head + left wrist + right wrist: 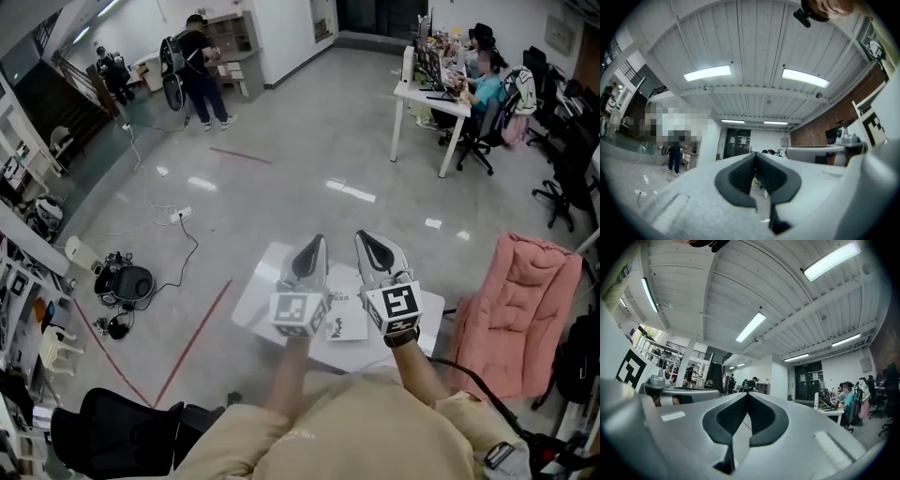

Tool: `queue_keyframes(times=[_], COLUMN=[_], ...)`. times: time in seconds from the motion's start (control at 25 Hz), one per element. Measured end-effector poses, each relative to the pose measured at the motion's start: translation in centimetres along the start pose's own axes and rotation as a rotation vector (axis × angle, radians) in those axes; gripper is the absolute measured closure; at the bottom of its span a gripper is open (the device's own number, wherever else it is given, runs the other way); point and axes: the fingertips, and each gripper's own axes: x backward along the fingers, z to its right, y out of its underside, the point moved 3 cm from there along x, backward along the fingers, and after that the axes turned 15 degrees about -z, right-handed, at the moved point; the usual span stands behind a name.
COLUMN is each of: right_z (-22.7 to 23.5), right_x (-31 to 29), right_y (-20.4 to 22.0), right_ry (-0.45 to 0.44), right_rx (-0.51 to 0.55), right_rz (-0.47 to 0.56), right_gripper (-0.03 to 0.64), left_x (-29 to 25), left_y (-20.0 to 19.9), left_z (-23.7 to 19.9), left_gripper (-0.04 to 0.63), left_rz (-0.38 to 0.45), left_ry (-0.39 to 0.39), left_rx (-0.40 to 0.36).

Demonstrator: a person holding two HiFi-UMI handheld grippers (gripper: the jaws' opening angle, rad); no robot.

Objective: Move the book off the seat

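In the head view a thin white book (345,323) with a dark figure on its cover lies on a white square seat (261,289), partly hidden behind the two marker cubes. My left gripper (315,246) and right gripper (368,242) are held side by side above it, pointing away from me. Both are shut with nothing between the jaws. The left gripper view shows its shut gripper (756,157) aimed level across the room, and the right gripper view shows the same for its gripper (747,396). The book is in neither gripper view.
A pink padded chair (523,309) stands right of the seat. A black office chair (122,436) is at my lower left. Cables and a black round device (129,281) lie on the floor to the left. A desk with seated people (441,94) is far right; a person (199,66) stands far back.
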Motion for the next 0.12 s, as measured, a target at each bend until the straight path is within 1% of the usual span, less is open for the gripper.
queue_keyframes(times=[0.12], right_z=[-0.24], right_x=[-0.34], right_y=[0.33], right_ry=[-0.001], right_rx=[-0.001], right_rz=[-0.011], right_gripper=[0.611], left_x=[-0.11], left_y=[0.19], left_z=[-0.14], left_gripper=[0.597], left_rz=[-0.005], left_ry=[0.015], left_rx=[0.0])
